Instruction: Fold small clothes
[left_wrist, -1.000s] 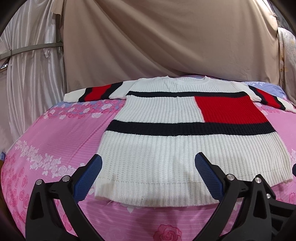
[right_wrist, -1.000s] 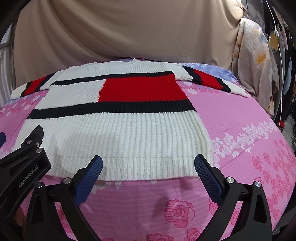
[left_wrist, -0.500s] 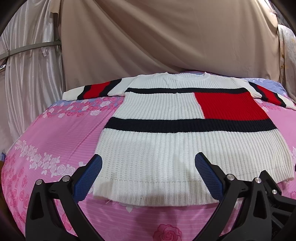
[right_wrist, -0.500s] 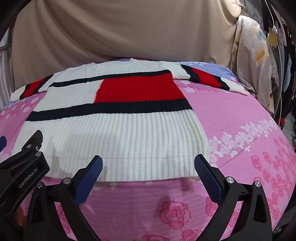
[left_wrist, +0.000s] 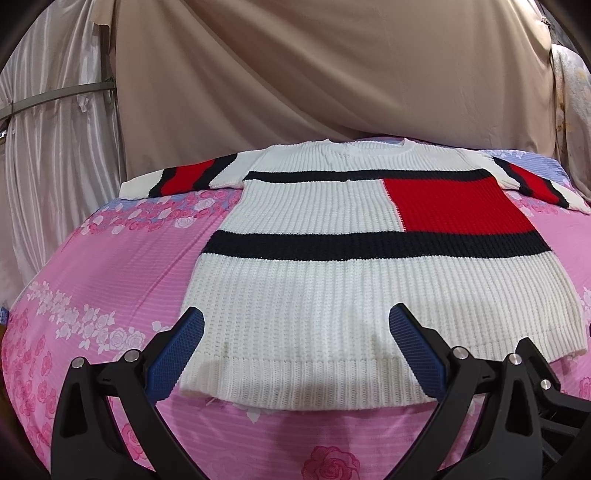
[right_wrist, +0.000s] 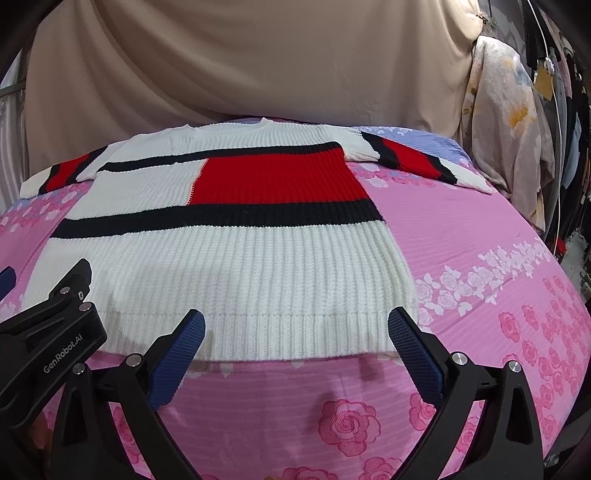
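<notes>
A white knit sweater (left_wrist: 332, 295) with black stripes and a red block lies flat on the pink floral bed, sleeves spread, hem nearest me. It also shows in the right wrist view (right_wrist: 229, 273). My left gripper (left_wrist: 295, 350) is open and empty, hovering over the hem's left half. My right gripper (right_wrist: 295, 350) is open and empty, hovering over the hem's right half. The left gripper's body (right_wrist: 48, 332) shows at the left edge of the right wrist view.
The pink rose-print bedsheet (left_wrist: 92, 288) covers the bed. A beige curtain (left_wrist: 314, 74) hangs behind it. A silvery drape (left_wrist: 44, 147) hangs at the left. Hanging clothes (right_wrist: 517, 129) stand at the right beyond the bed edge.
Both grippers have moved slightly forward and lower toward the sweater's hem. Both stay open. The sweater has not moved.
</notes>
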